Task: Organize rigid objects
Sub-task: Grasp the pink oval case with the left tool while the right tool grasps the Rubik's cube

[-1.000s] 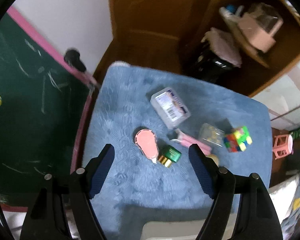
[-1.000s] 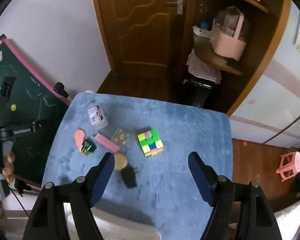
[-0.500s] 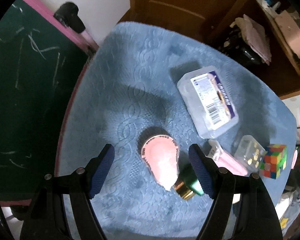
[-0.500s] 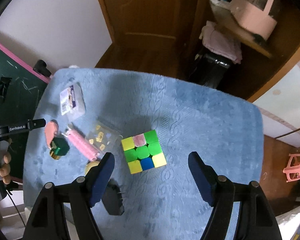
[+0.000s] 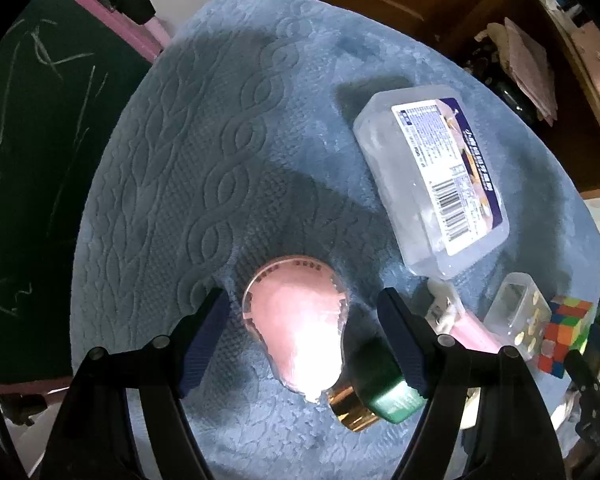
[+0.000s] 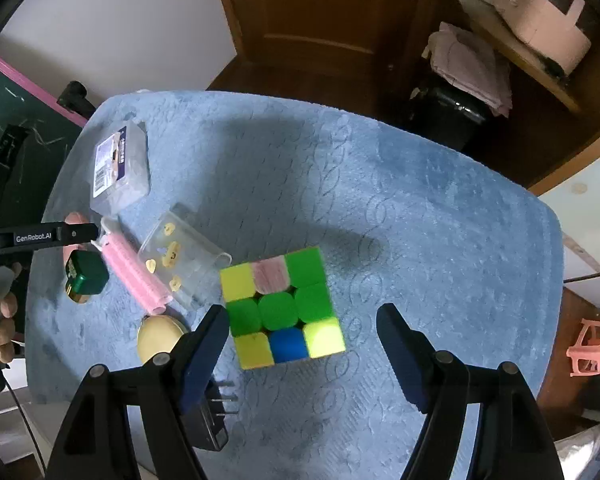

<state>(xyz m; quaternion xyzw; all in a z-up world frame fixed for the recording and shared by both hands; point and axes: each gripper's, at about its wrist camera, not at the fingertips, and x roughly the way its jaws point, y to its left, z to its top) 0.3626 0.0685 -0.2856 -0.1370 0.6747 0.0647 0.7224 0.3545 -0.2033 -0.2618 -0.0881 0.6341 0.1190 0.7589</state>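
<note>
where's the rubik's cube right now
In the right wrist view the rubik's cube sits on the blue mat between the open right gripper's fingers, just right of the clear plastic case.

The black plug (image 6: 210, 416) sits half hidden behind the right claw's (image 6: 300, 350) finger.

Black hand-held gripper (image 5: 302, 338), blue ribbed pads (image 5: 204, 338), silver screws, white lettering

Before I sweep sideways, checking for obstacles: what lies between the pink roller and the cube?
A clear box of small yellow pieces, seen in the right wrist view, between roller and cube.
</note>
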